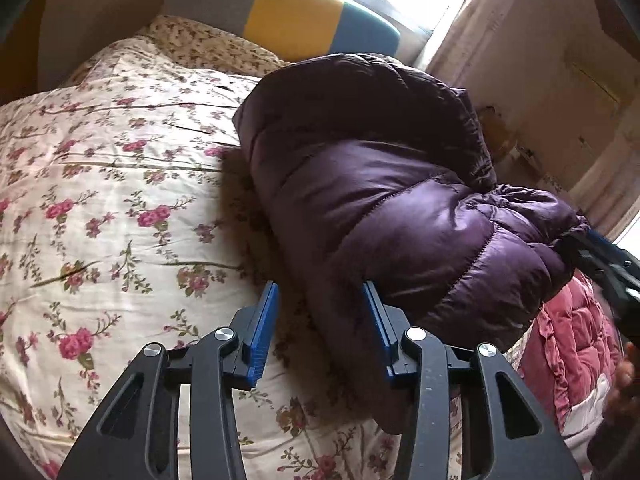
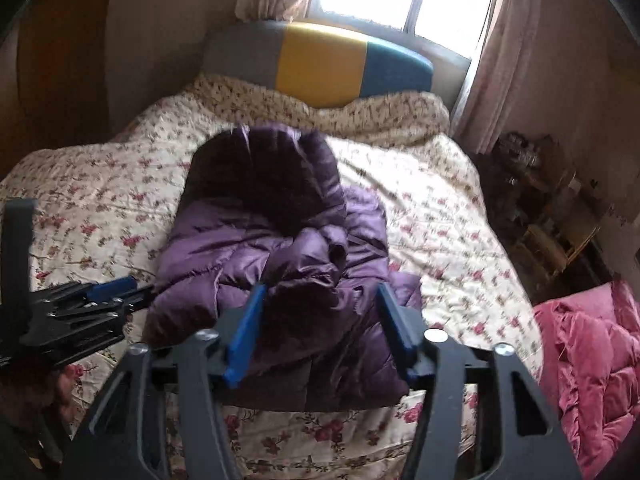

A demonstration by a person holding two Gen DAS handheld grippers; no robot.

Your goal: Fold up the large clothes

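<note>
A purple puffer jacket (image 2: pixel 280 248) lies bunched in a folded heap on the floral bedspread (image 2: pixel 440 216), hood toward the headboard. It fills the right half of the left wrist view (image 1: pixel 392 208). My left gripper (image 1: pixel 322 292) is open at the jacket's near left edge, its right finger against the fabric. It shows at the left of the right wrist view (image 2: pixel 120 286). My right gripper (image 2: pixel 320 292) is open and empty just above the jacket's near end, holding nothing. It shows at the right edge of the left wrist view (image 1: pixel 608 264).
The floral bedspread (image 1: pixel 100 200) covers the bed. A grey, yellow and blue headboard (image 2: pixel 320 60) stands under a bright window. A pink quilted garment (image 2: pixel 592 364) lies at the bed's right edge. Clutter sits on the floor at the right (image 2: pixel 536 200).
</note>
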